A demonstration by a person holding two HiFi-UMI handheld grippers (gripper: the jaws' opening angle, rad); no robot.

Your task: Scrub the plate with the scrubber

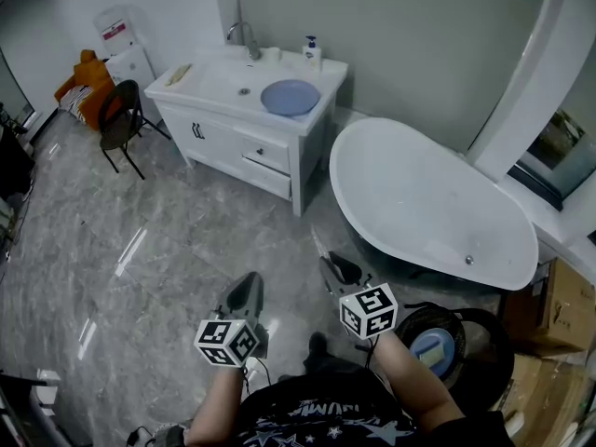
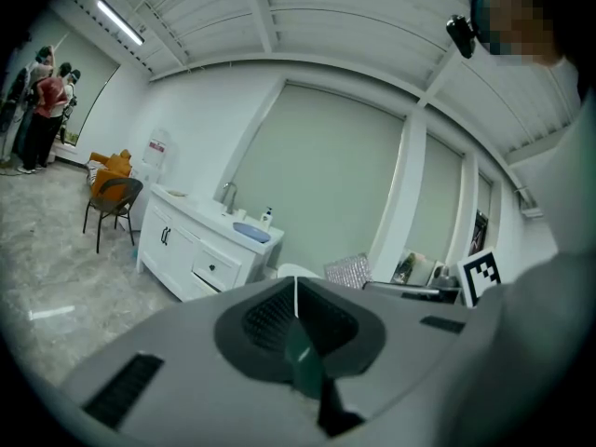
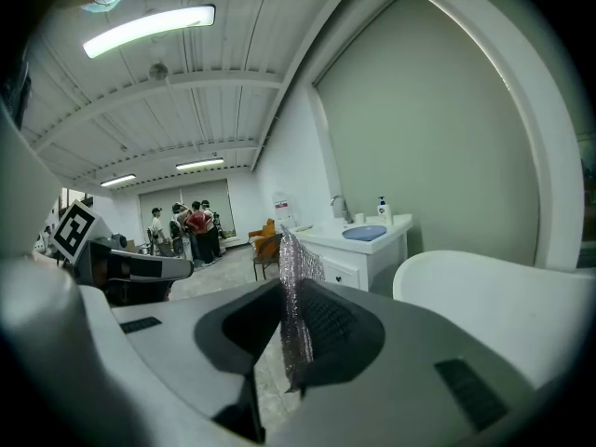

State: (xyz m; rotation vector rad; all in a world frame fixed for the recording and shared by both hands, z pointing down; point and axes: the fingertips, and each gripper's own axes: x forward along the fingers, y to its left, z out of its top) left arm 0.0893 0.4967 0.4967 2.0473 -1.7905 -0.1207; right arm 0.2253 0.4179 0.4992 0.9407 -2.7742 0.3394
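Listing from the left, we record: left gripper (image 1: 248, 291), jaws clenched tight together, held over the grey marble floor (image 1: 140, 231). Blue plate (image 1: 290, 97), lying flat on the white vanity (image 1: 223, 142) counter just right of the basin, well apart from both grippers. Right gripper (image 1: 333, 270), jaws grasping the silvery scrubber (image 3: 294, 296). White bathtub (image 1: 438, 203) at far right.
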